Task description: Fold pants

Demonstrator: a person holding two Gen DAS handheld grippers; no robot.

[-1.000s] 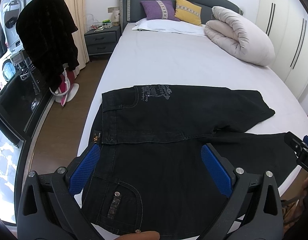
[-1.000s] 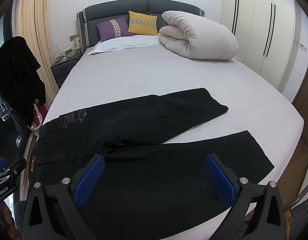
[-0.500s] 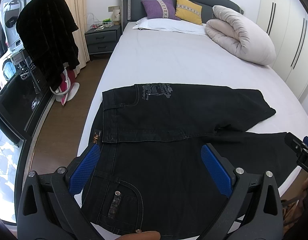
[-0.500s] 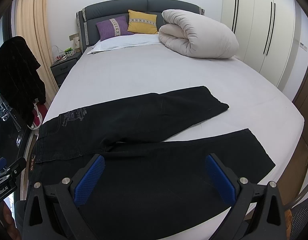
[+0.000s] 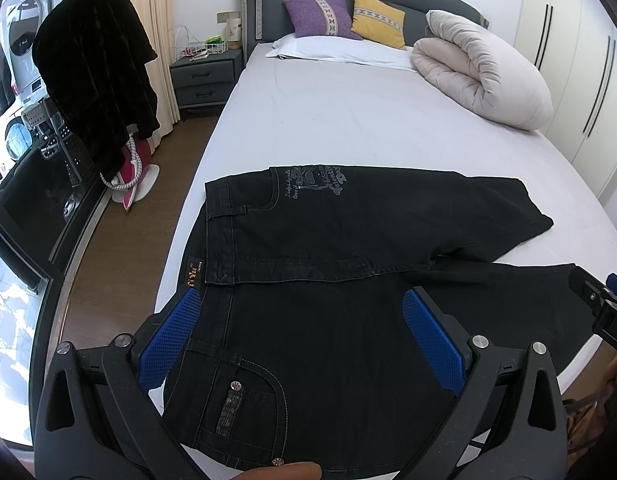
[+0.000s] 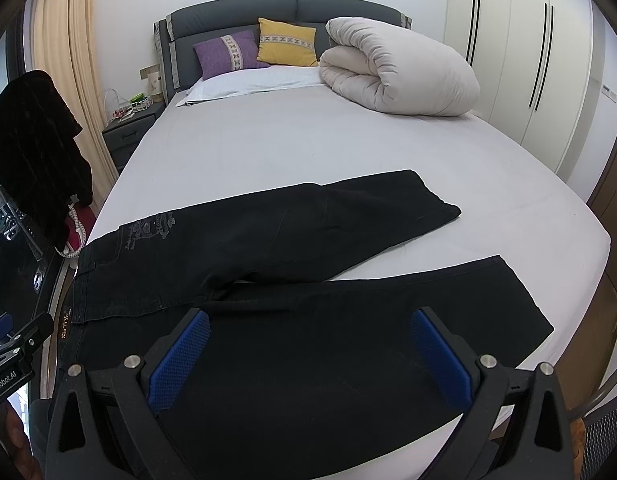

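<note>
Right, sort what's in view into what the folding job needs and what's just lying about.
For the job: black denim pants; left hand-held gripper; right hand-held gripper.

Lying about: rolled cream duvet; purple cushion; yellow cushion; grey bedside cabinet.

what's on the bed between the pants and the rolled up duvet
Nothing: in the right wrist view only bare sheet separates the pants from the duvet. The left wrist view shows the same.
</note>
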